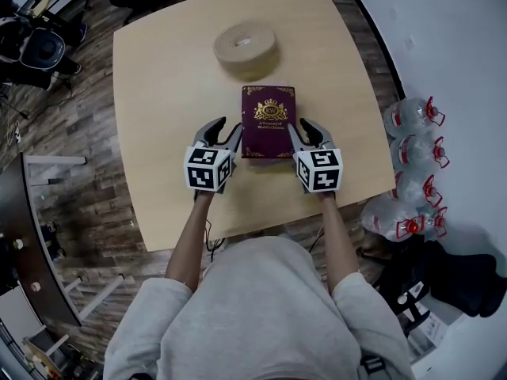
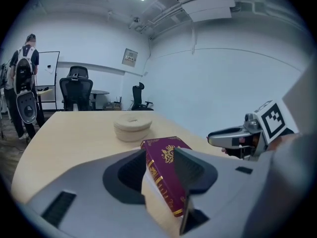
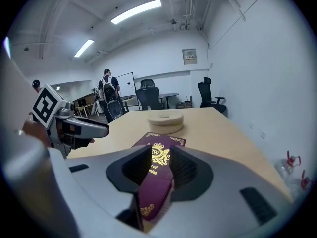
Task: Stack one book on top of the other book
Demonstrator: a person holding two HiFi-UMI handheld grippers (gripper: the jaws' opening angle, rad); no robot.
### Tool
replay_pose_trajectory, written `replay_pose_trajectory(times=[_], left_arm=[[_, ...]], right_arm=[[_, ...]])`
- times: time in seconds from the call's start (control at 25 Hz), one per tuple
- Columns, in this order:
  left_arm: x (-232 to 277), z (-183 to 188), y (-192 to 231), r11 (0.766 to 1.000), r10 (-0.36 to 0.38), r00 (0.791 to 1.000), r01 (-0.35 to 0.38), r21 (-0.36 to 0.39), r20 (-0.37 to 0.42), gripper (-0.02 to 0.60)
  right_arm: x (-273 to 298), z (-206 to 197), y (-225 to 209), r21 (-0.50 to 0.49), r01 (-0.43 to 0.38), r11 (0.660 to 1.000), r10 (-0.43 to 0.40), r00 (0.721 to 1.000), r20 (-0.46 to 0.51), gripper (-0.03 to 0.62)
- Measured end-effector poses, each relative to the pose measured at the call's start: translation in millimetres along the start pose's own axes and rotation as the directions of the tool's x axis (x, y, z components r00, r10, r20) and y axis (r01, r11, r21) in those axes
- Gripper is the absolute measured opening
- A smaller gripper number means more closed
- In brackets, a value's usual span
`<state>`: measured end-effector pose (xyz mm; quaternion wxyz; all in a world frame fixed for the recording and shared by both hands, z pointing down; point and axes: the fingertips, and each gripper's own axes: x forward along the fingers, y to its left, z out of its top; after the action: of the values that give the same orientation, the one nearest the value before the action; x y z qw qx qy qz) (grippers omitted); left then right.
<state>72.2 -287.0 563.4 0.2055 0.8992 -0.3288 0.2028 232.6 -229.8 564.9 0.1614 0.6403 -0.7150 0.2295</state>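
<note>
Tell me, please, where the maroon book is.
Head view, table centre: maroon book held at its near corners by left gripper and right gripper, beige roll beyond.

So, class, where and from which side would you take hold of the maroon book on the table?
Maroon book: take the near short edge, one corner per tool, from the person's side. It is closed, slim enough for the jaws, and the round beige disc sits past its far edge. The left tool and right tool pinch there.

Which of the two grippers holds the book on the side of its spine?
The left gripper: it grips the maroon book at its gold-banded spine, while the right gripper holds the opposite edge.
</note>
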Motion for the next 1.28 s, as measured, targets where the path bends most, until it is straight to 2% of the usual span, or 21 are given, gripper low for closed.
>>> replay_pose_trajectory(times=[0.16, 0.44, 0.88, 1.28], left_arm=[[-15, 7, 1, 1.000, 0.020, 0.999, -0.021, 0.009, 0.033, 0.113], [-41, 15, 7, 0.998, 0.057, 0.995, -0.058, 0.022, 0.076, 0.011], [-80, 11, 21, 0.995, 0.102, 0.989, -0.103, 0.002, 0.110, 0.009], [-126, 18, 40, 0.984, 0.174, 0.971, -0.176, -0.001, 0.164, 0.009]], right_arm=[[-9, 7, 3, -0.010, 0.011, 1.000, -0.011, 1.000, 0.023, 0.073], [-22, 16, 11, -0.029, 0.020, 0.999, -0.019, 0.998, 0.054, 0.005], [-28, 39, 47, -0.095, -0.063, 0.993, 0.073, 0.992, 0.101, 0.004], [-29, 55, 88, -0.161, -0.140, 0.977, 0.162, 0.978, 0.134, 0.003]])
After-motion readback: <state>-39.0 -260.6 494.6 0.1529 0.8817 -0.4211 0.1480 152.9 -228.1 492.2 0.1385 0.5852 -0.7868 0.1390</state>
